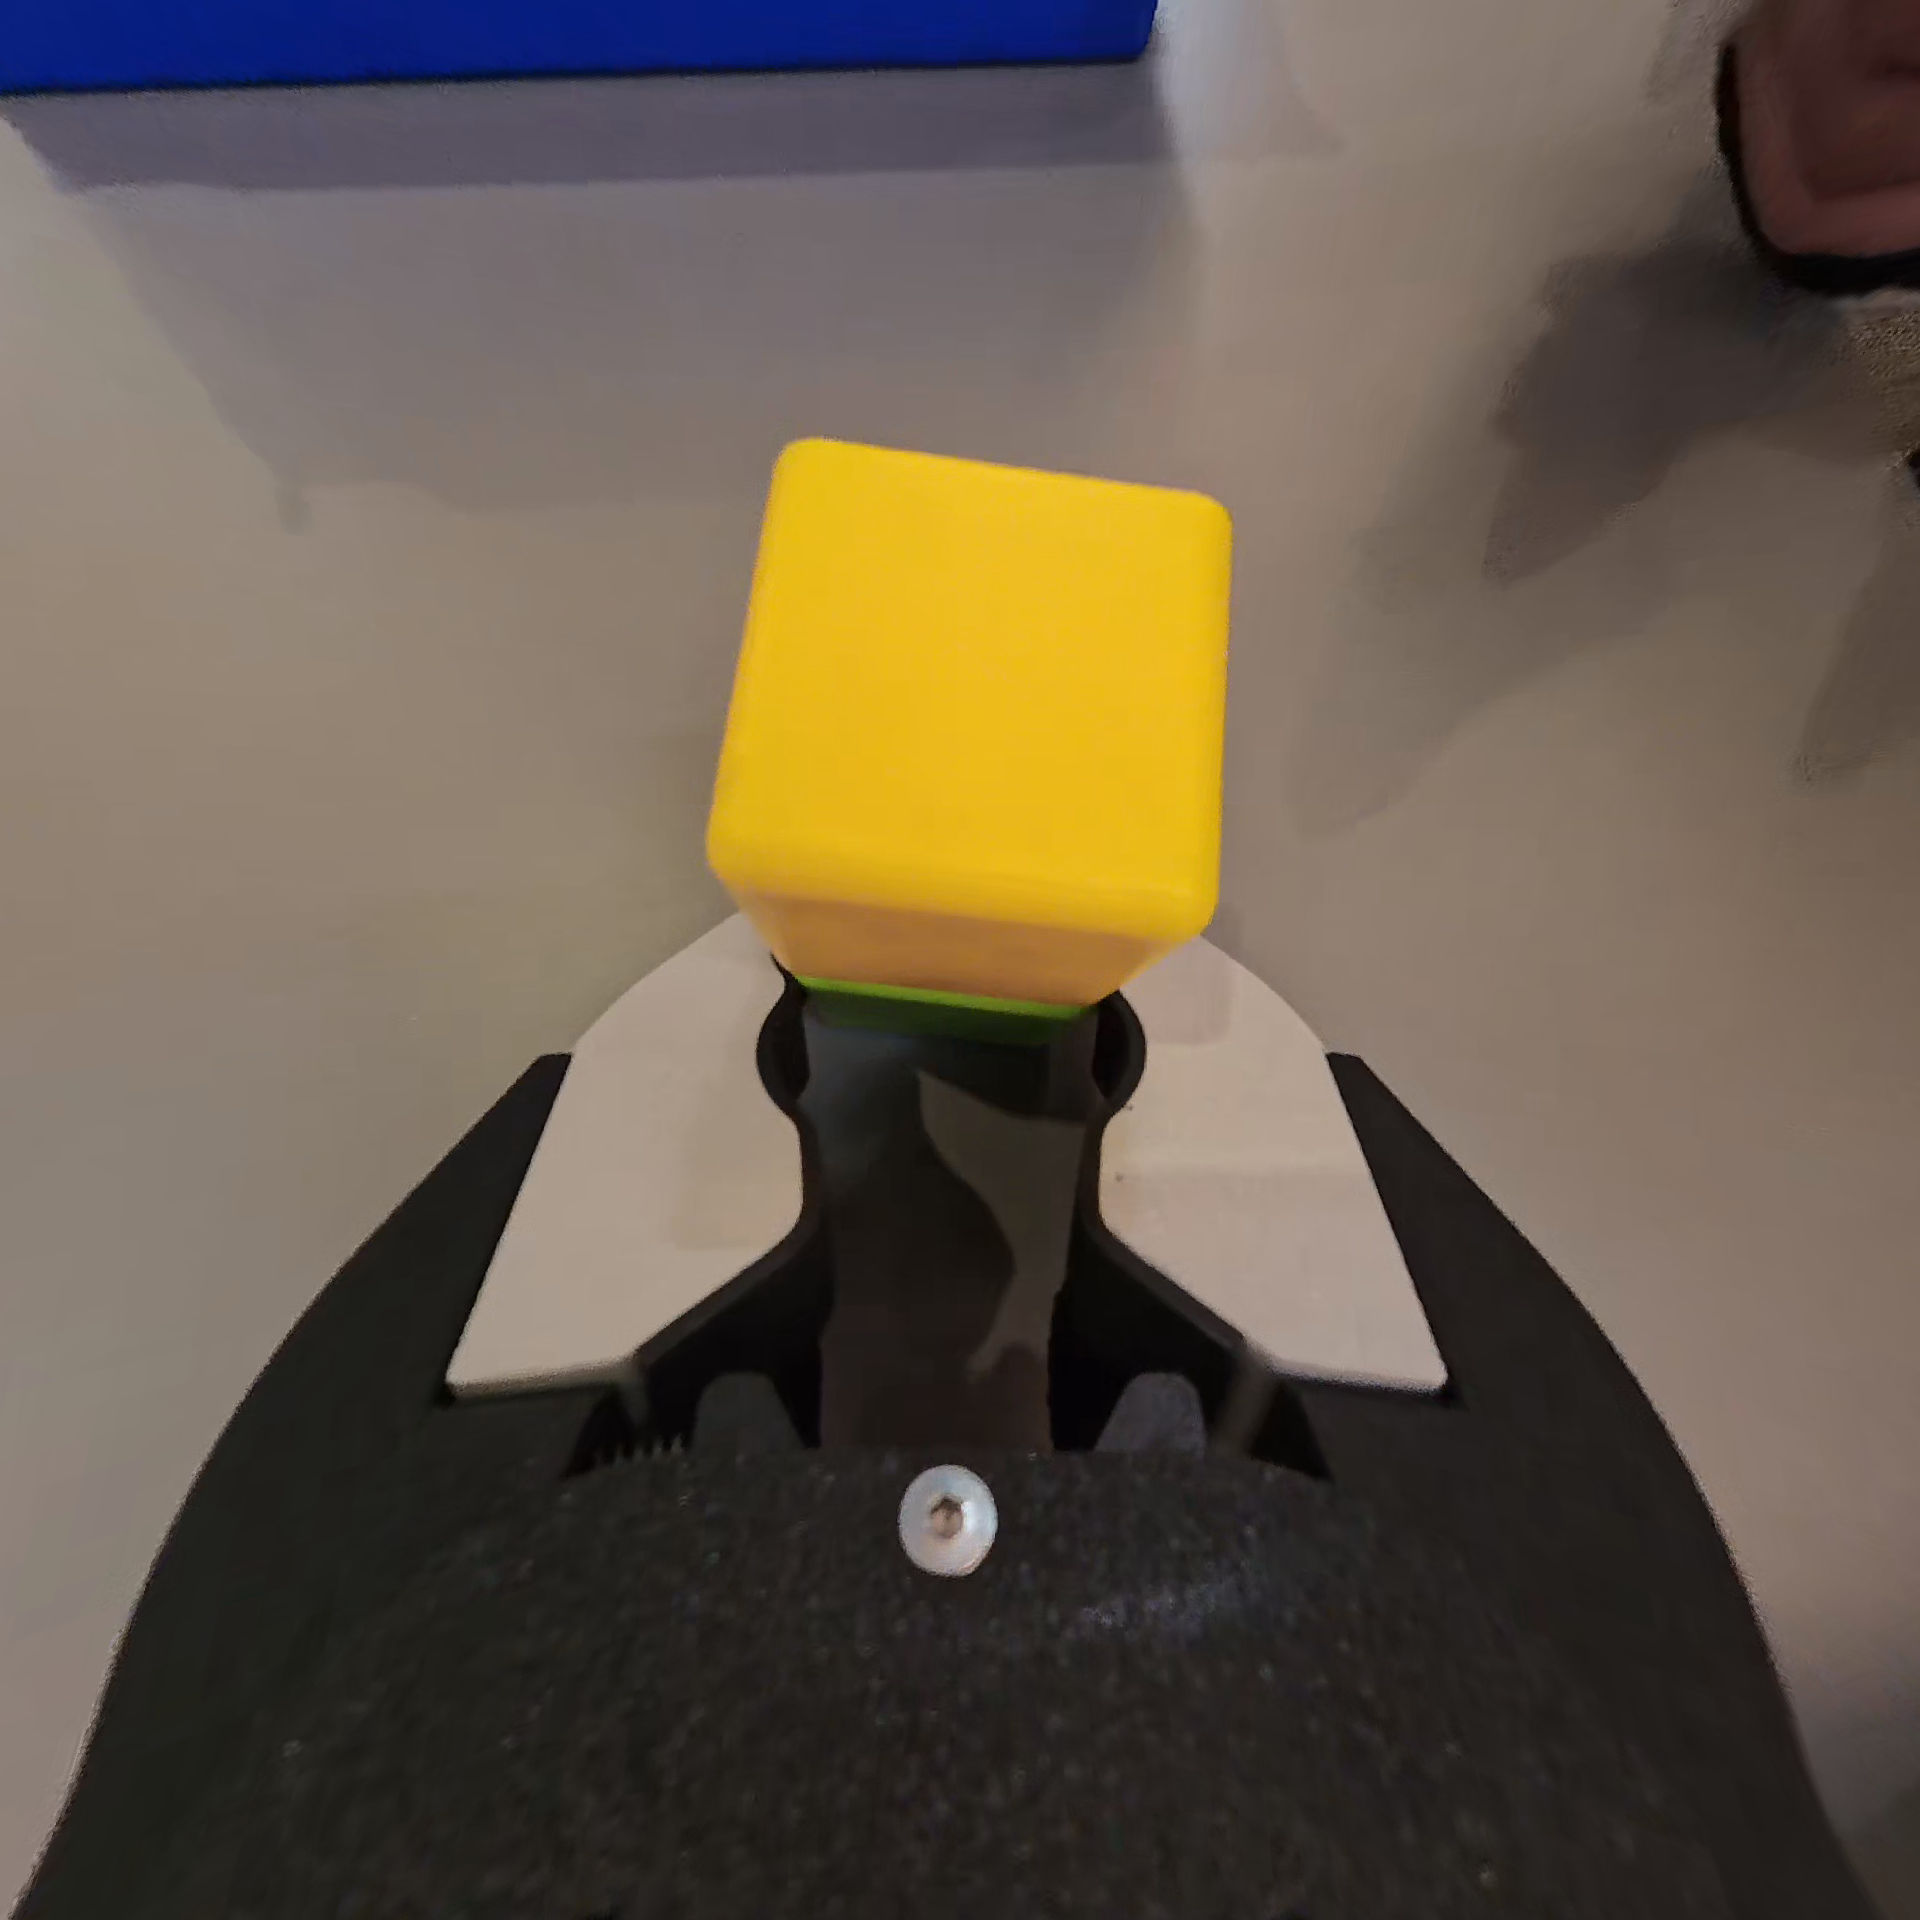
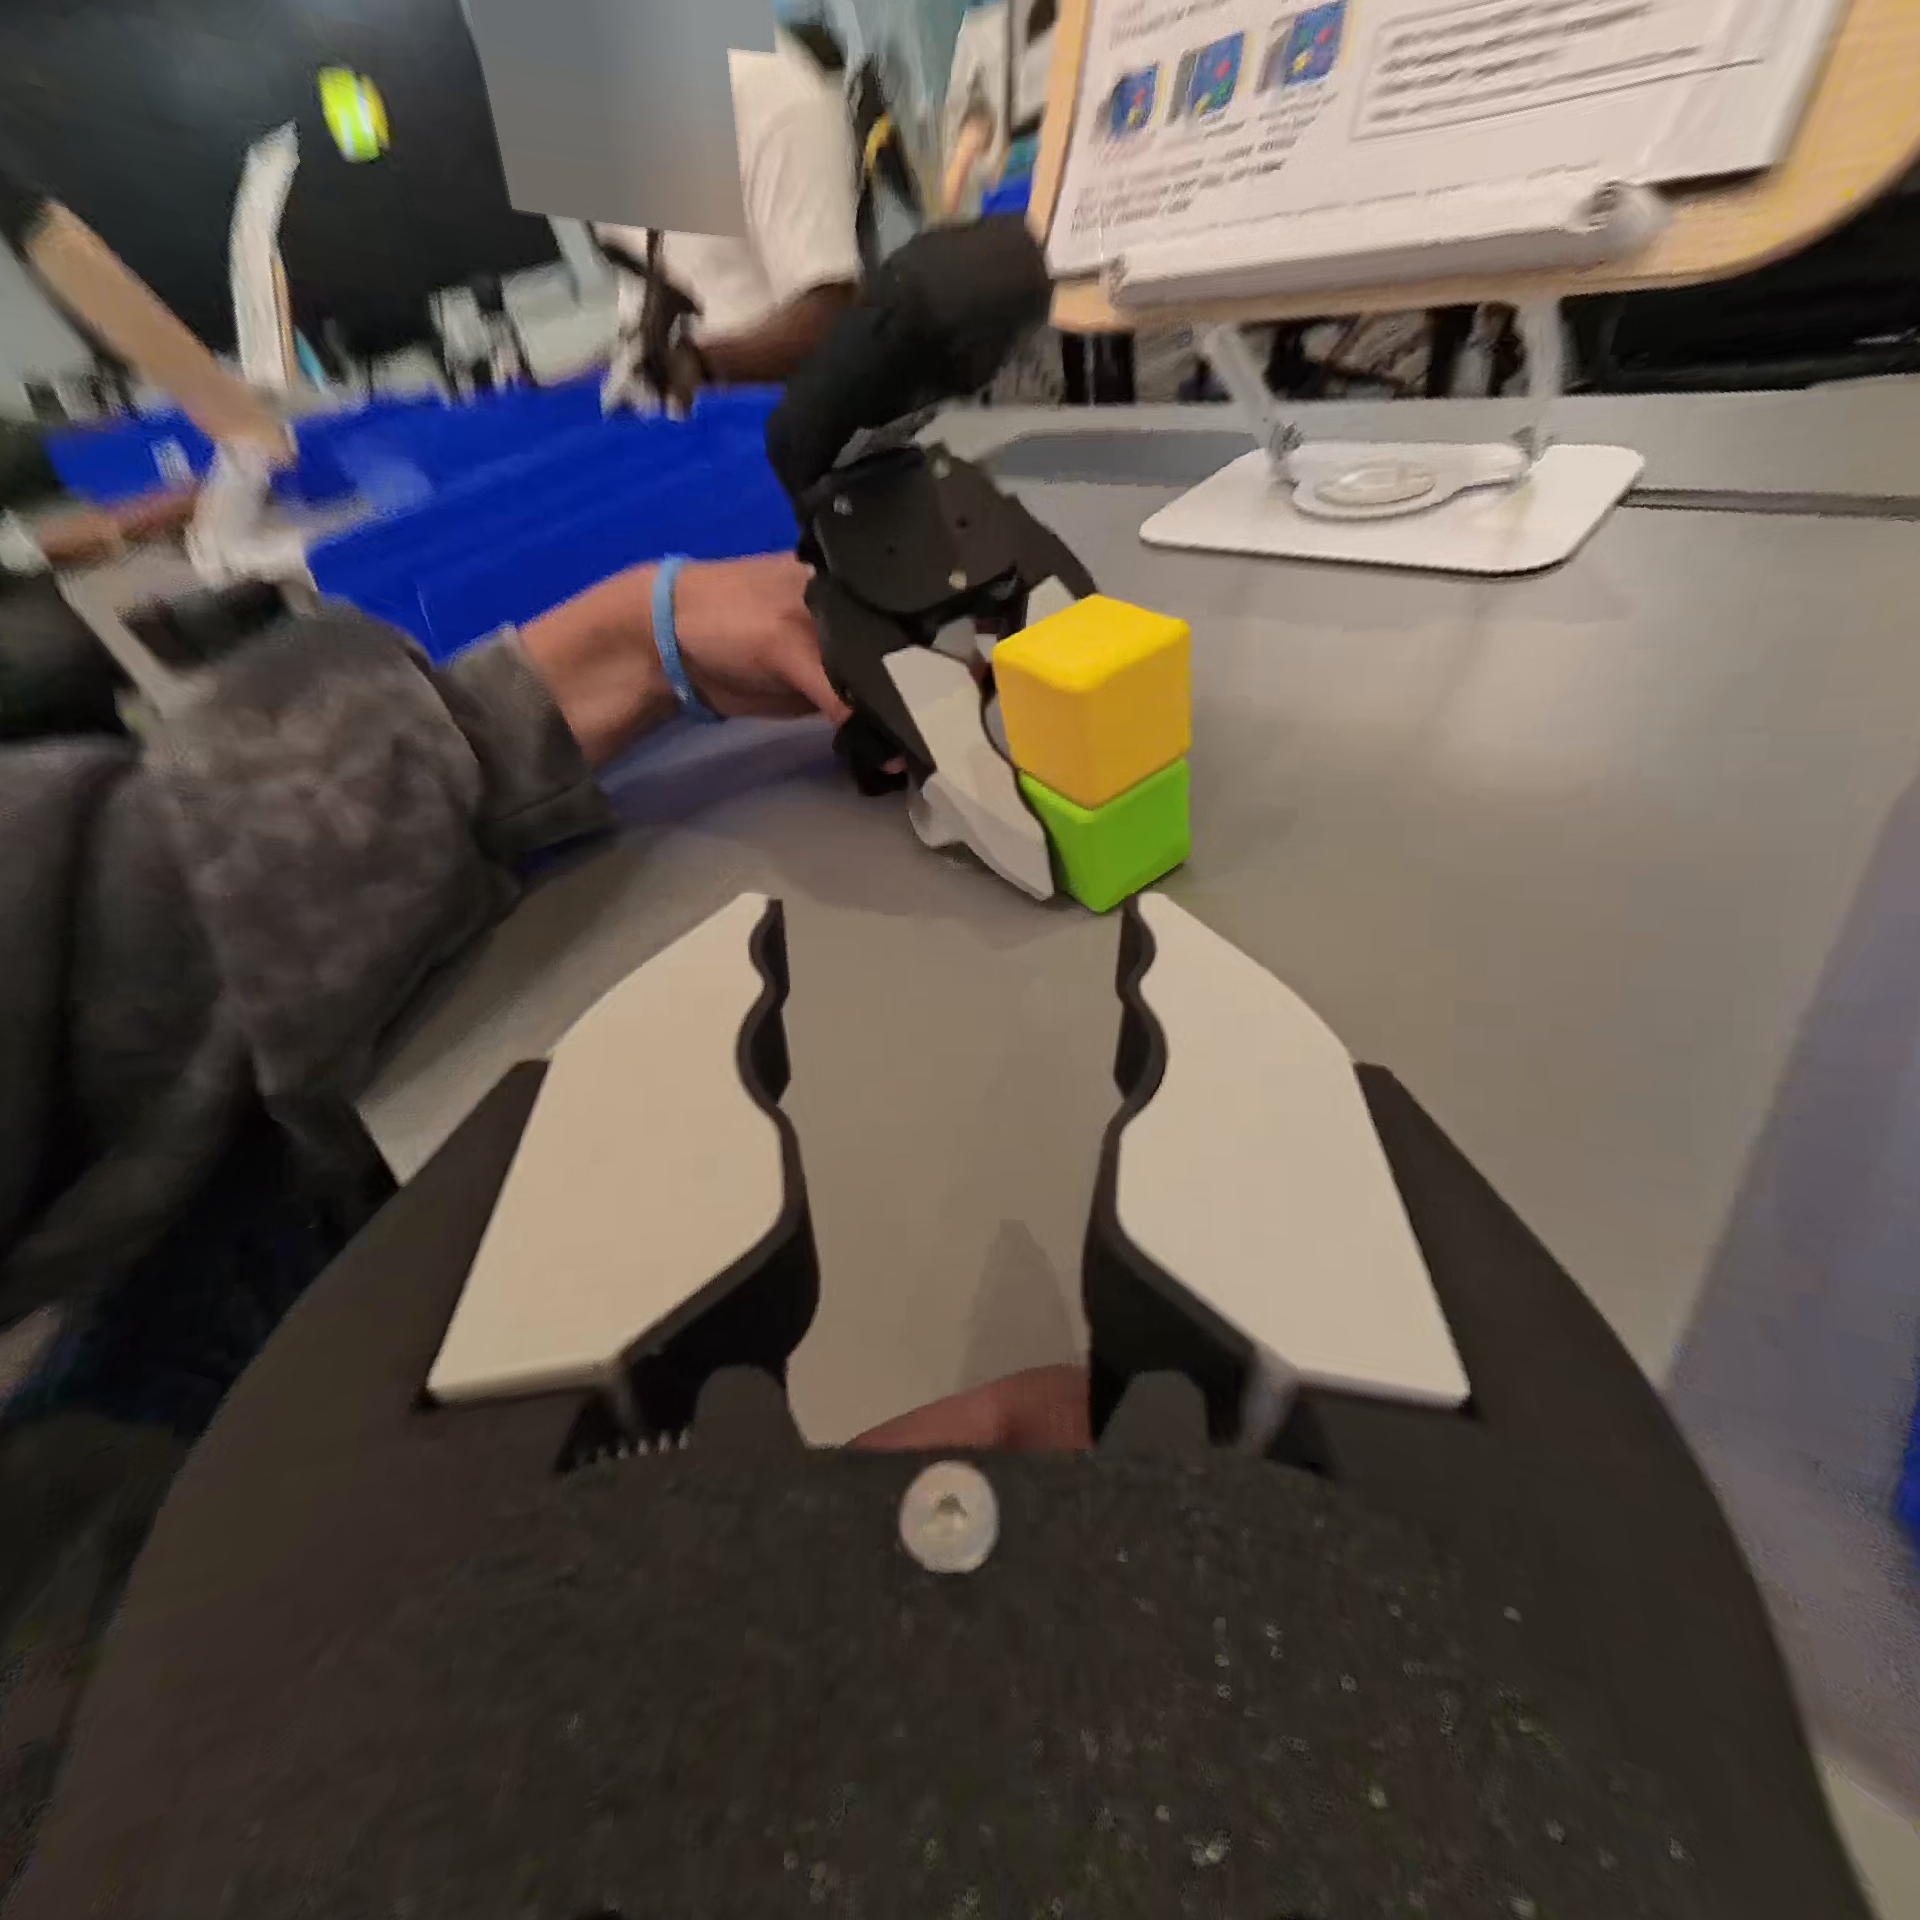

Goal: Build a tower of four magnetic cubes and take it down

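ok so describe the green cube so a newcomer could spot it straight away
On the grey table, near the white stand base, a two-cube stack stands at the left gripper. The green cube is the bottom one, on the table, beneath the yellow cube.

Left gripper (image 1: 940,1023) clamped, right gripper (image 2: 951,914) gaping, empty

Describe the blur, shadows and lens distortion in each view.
Left wrist view: yellow cube fairly sharp; top right corner smeared by motion; soft shadows on the grey table; cube bulges from the wide lens. Right wrist view: background people and blue bins blurred; yellow-on-green stack and green cube clearer; right claw sharp, open; edges curve.
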Demonstrator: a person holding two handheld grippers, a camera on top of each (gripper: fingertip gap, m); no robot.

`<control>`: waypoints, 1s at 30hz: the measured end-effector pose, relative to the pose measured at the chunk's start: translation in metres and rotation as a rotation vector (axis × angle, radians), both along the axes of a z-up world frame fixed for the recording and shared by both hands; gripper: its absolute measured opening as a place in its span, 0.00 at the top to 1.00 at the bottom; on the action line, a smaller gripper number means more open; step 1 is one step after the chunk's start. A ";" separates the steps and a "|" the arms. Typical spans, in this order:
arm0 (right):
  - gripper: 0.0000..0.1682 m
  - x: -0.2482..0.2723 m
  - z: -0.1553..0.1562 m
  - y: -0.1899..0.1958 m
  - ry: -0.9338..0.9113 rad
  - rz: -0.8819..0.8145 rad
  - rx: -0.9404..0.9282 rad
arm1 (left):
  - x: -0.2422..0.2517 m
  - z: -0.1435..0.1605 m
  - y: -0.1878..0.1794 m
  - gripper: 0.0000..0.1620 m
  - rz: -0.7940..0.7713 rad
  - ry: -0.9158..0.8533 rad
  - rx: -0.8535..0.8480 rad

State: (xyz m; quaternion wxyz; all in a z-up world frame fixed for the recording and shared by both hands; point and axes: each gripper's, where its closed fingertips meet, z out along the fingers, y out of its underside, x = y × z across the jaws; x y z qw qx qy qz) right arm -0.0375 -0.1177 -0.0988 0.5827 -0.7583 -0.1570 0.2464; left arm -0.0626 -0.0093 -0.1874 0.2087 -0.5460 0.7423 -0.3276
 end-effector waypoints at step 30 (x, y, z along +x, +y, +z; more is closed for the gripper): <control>0.68 -0.010 0.093 0.088 -0.090 0.102 0.178 | -0.003 -0.002 -0.011 0.69 -0.066 0.003 0.032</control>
